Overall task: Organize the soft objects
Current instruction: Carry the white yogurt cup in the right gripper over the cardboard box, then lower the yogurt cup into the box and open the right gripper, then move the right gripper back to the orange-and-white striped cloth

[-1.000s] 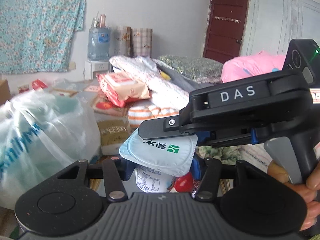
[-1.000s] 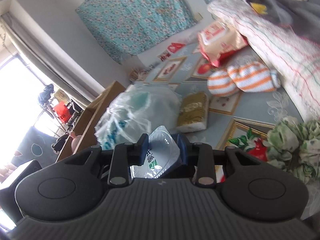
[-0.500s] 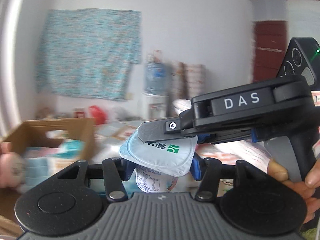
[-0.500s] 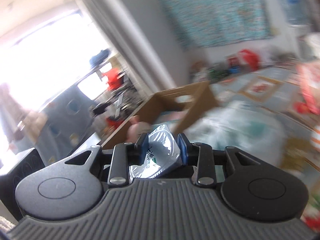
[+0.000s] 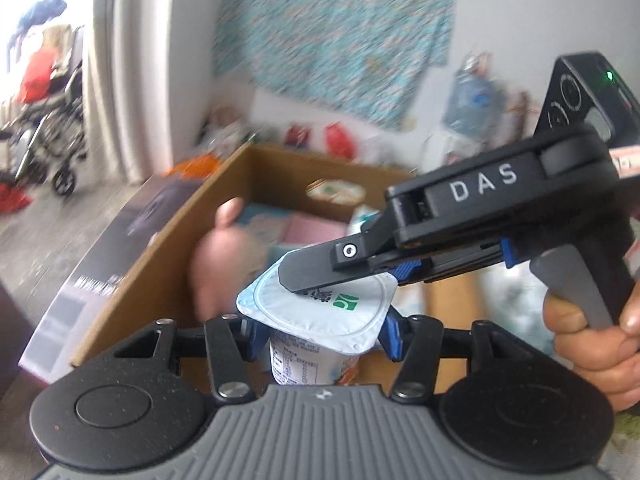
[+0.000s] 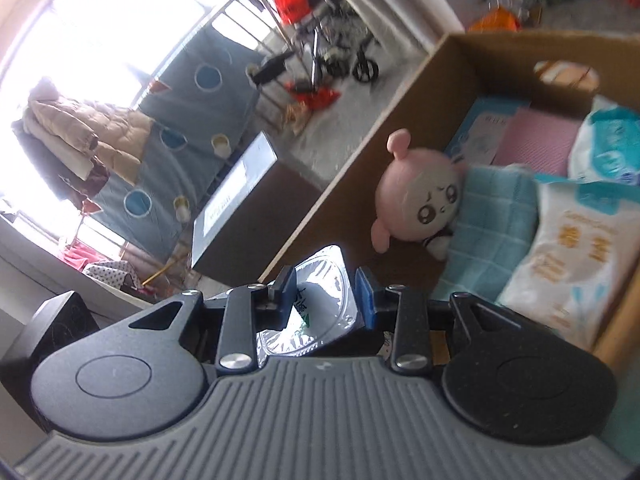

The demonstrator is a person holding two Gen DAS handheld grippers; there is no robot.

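The left gripper pinches the yogurt cup by its body, just under the rim, while the right gripper clamps the edge of the cup's foil lid. So the cup hangs between both tools, over the near wall of the cardboard box. The cup looks light, thin-walled and easily crushed, and the foil could tear or peel, so the body grip below the rim is probably the safer hold. Deeper in the box lie a pink plush toy, a teal cloth and tissue packs.
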